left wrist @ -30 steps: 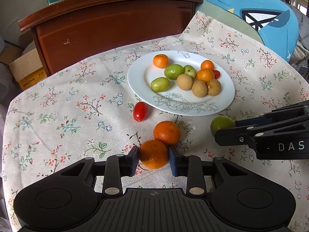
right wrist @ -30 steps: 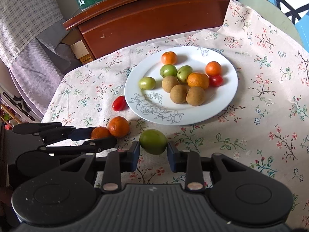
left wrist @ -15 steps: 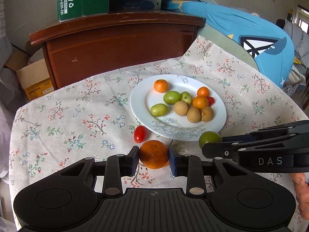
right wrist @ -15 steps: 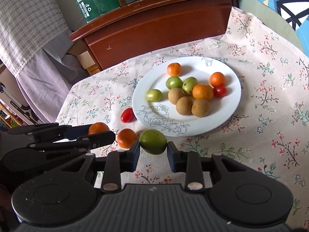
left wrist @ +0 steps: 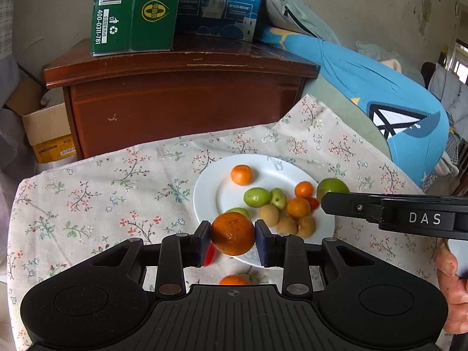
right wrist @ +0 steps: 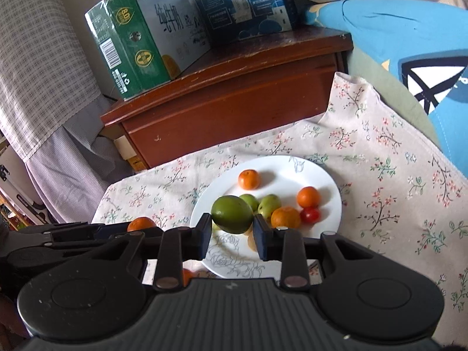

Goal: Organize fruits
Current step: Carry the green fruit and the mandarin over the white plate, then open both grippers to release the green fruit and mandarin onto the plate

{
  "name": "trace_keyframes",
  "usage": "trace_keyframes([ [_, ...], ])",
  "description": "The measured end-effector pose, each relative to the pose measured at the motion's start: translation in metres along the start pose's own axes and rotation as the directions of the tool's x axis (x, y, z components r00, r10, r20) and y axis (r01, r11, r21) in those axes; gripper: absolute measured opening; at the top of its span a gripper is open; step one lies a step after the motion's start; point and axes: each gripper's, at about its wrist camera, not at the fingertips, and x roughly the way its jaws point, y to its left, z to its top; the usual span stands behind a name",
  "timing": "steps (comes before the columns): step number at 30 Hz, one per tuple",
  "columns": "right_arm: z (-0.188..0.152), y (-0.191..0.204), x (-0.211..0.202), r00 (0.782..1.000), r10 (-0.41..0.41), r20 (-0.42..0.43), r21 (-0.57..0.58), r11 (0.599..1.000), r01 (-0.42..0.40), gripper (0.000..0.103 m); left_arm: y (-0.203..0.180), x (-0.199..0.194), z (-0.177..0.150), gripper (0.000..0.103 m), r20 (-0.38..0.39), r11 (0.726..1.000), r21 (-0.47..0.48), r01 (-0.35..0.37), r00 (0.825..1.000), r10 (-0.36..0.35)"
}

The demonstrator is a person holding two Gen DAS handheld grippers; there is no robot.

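Note:
My left gripper [left wrist: 233,238] is shut on an orange tangerine [left wrist: 233,233], held in the air over the near rim of the white plate [left wrist: 206,193]. My right gripper [right wrist: 232,228] is shut on a green fruit [right wrist: 232,214], lifted above the white plate [right wrist: 327,181]. The plate carries several small tangerines, green fruits, brown longans and a cherry tomato. From the left wrist view the right gripper's fingers [left wrist: 345,203] show with the green fruit [left wrist: 332,188] at their tip. Another tangerine [left wrist: 233,280] and a cherry tomato [left wrist: 209,256] lie on the cloth below my left gripper.
A floral tablecloth [left wrist: 117,193] covers the table. Behind it stands a brown wooden cabinet [left wrist: 181,99] with a green carton [left wrist: 131,11] and a blue carton [left wrist: 222,3] on top. A blue cushion [left wrist: 395,108] lies at the right. A person's hand [left wrist: 453,280] holds the right gripper.
Both grippers have risen from the cloth with their fruits and moved toward the plate. The second tangerine and the cherry tomato stayed on the cloth.

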Motion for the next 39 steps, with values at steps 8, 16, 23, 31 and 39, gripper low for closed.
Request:
trace_keyframes([
  [8, 0.018, -0.016, 0.015, 0.999, -0.016, 0.035, 0.015, 1.000, 0.015, 0.031, 0.003, 0.027, 0.021, 0.030, 0.008, 1.000, -0.020, -0.002, 1.000, 0.002],
  [16, 0.024, -0.026, 0.044, 1.000, -0.019, 0.005, 0.004, 1.000, 0.019, 0.031, 0.004, 0.056, 0.027, 0.030, -0.004, 1.000, -0.025, 0.001, 1.000, -0.001],
  [23, 0.026, -0.031, 0.067, 0.999, -0.035, -0.020, -0.015, 0.999, 0.035, 0.031, 0.007, 0.074, 0.029, 0.030, -0.019, 0.999, -0.049, 0.003, 1.000, -0.004],
  [31, 0.025, -0.042, 0.085, 0.996, -0.075, -0.039, -0.003, 0.997, 0.075, 0.031, 0.007, 0.092, 0.028, 0.030, -0.044, 0.997, -0.071, 0.005, 0.999, -0.008],
  [39, 0.027, -0.043, 0.087, 0.997, -0.074, -0.030, 0.016, 0.997, 0.075, 0.034, 0.001, 0.085, 0.033, 0.046, -0.010, 0.998, -0.066, -0.004, 1.000, 0.003],
])
